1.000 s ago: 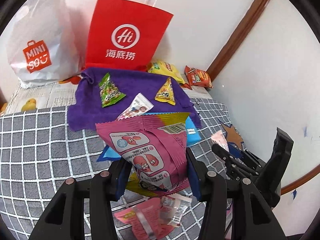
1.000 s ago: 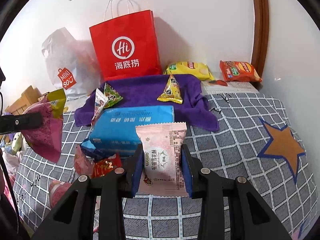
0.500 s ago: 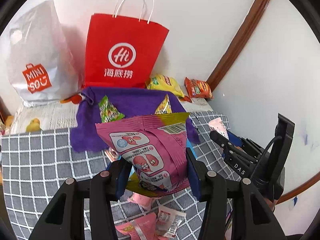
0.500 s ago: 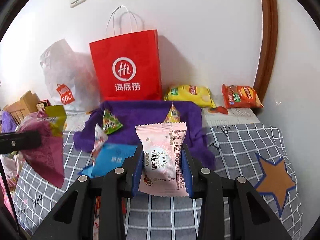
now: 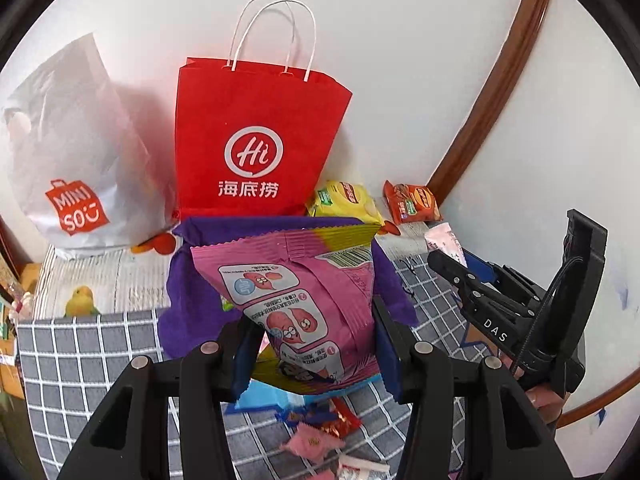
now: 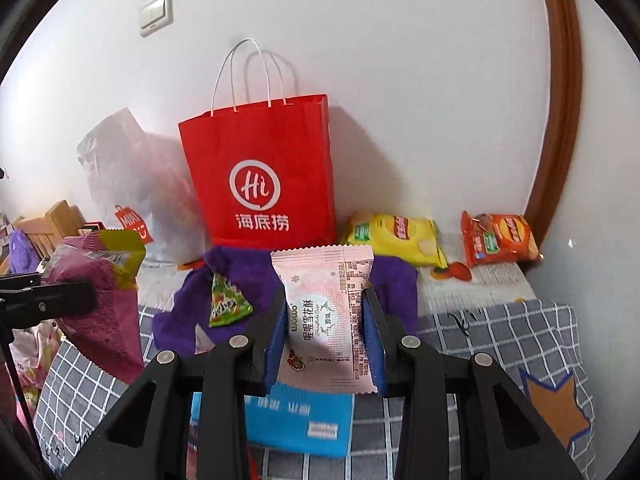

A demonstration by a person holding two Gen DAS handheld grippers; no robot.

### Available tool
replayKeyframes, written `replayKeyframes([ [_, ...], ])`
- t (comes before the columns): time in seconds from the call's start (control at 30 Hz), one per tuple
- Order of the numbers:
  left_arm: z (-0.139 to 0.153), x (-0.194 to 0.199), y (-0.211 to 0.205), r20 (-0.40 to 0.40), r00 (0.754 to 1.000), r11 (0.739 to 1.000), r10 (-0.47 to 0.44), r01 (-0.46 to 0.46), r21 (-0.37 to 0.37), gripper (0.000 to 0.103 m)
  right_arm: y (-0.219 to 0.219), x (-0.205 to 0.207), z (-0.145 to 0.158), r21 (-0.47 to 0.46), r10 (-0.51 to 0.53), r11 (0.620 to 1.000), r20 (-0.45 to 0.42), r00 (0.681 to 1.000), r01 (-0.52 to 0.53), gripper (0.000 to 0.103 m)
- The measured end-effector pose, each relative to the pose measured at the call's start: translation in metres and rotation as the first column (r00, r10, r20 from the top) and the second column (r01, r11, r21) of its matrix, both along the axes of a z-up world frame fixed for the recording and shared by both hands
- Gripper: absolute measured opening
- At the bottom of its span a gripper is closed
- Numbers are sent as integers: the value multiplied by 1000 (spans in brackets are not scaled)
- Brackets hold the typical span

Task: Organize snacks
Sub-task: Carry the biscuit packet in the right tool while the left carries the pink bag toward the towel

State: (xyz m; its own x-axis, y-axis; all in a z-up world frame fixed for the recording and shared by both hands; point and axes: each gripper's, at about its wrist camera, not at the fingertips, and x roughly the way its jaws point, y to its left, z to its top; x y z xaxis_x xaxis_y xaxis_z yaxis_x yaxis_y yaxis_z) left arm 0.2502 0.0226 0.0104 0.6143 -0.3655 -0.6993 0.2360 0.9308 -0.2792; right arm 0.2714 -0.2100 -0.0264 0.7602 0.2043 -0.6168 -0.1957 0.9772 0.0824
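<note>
Your left gripper (image 5: 314,354) is clamped on the magenta snack bag (image 5: 298,300): its lower half sits squeezed between the two blue pads (image 5: 242,354), one at 9 o'clock and one at 3 o'clock of the bag, and the crimped top with its yellow-green corner stands up and clear toward 12 o'clock. Your right gripper (image 6: 325,336) is closed the same way on the pale pink snack packet (image 6: 324,314), which stands upright with both pads pressed on its side edges; the top seal rises above the fingers and the bottom seal hangs just below them.

Both snacks are held off the checked grey blanket (image 5: 76,356). Under the pink packet, toward 6 o'clock in the right wrist view, lies a blue tissue pack (image 6: 296,420). Beyond both packets, at 12 o'clock, a purple cloth (image 6: 240,276) is spread with a green triangular snack (image 6: 228,302) on it. Behind the cloth the red paper bag (image 5: 256,144) stands upright against the wall, with a white plastic bag (image 5: 76,152) beside it at 9 o'clock. At 2 o'clock of the pink packet lie a yellow chip bag (image 6: 396,238) and an orange chip bag (image 6: 498,242). Small red and pink wrapped sweets (image 5: 320,432) lie below your left gripper at 6 o'clock.
</note>
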Motion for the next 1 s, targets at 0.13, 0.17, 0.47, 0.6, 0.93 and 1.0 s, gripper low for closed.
replayKeyframes([
  [0.13,-3,19,1,-12,1000,1000,6,-6,6,48,6,19,-4,-3,7,1000,-14,1000,-7,36],
  [0.17,-3,26,2,-13,1000,1000,9,-9,13,48,7,24,-5,-4,11,1000,-18,1000,-11,36],
  [0.47,-14,69,13,-28,999,999,46,-46,22,48,19,69,-1,-18,43,999,-9,999,-43,36],
  [0.6,-24,87,17,-38,998,998,59,-58,32,48,23,86,-8,-42,54,998,-12,998,-54,36],
  [0.93,-75,122,32,-121,988,995,98,-94,36,48,29,114,-63,-45,107,993,-125,986,-113,36],
  [1.0,-81,128,34,-141,985,995,100,-94,46,48,30,116,-69,-39,122,991,-140,983,-128,36],
])
